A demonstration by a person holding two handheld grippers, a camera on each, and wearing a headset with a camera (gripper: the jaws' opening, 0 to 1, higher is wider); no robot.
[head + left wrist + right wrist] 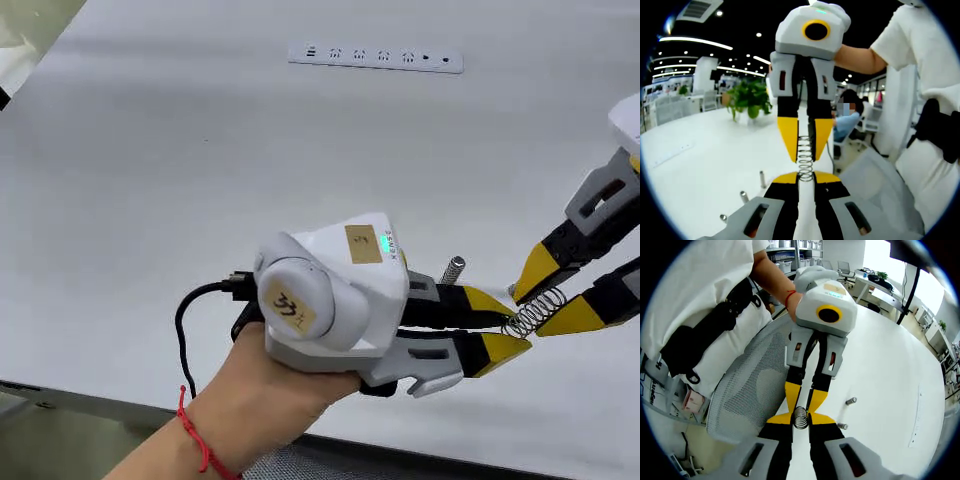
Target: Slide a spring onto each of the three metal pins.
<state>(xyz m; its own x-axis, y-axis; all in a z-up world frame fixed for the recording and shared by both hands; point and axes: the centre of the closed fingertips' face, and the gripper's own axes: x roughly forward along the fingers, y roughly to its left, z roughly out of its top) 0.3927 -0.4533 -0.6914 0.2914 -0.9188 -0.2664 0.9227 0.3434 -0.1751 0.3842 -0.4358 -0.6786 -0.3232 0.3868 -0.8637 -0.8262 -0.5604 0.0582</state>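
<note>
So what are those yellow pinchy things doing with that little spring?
A person is working two grippers over a white table. The left gripper and the right gripper both have their jaws closed on one small spring, one at each end, holding it in the air. Three metal pins stand on the table close by, and they look bare, so no spring is on a pin yet.

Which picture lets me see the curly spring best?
The left gripper view. There the spring runs lengthwise in the middle, so its coils show one by one. The head view shows the spring small and slanted near the right edge. The right gripper view looks along the spring, so it appears as a ring.
</note>
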